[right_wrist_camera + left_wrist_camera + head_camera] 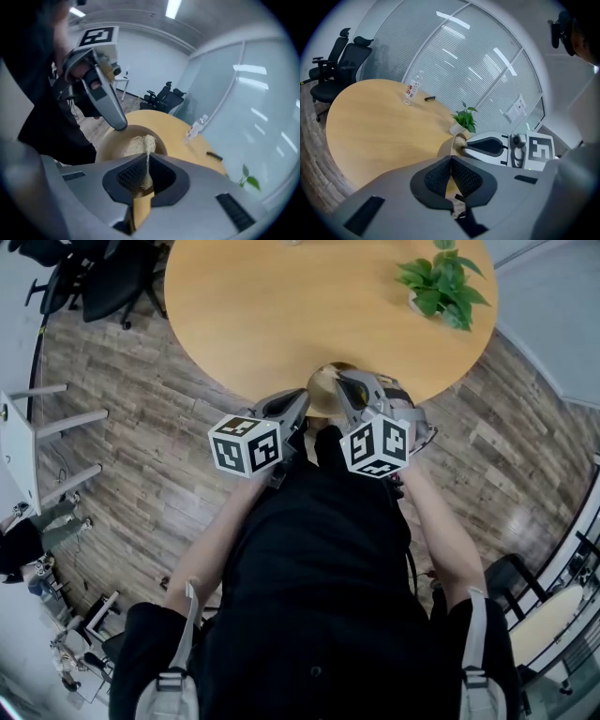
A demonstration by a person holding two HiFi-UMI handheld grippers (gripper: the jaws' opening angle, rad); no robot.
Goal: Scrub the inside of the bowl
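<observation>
The left gripper (pixel 451 164) is closed tight on the rim of the tan bowl (pixel 108 140), which is at the near edge of the round wooden table (pixel 281 306). The right gripper (pixel 146 164) is clamped on a beige scrub pad (pixel 139 143) that reaches inside the bowl. Farther back on the table, well apart, stand a water bottle (pixel 410 91) and a potted plant (pixel 441 282).

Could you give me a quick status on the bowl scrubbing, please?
Left tool shut on bowl rim. Right tool shut on scrub pad, pad inside bowl. Bottle and plant stand well clear.
</observation>
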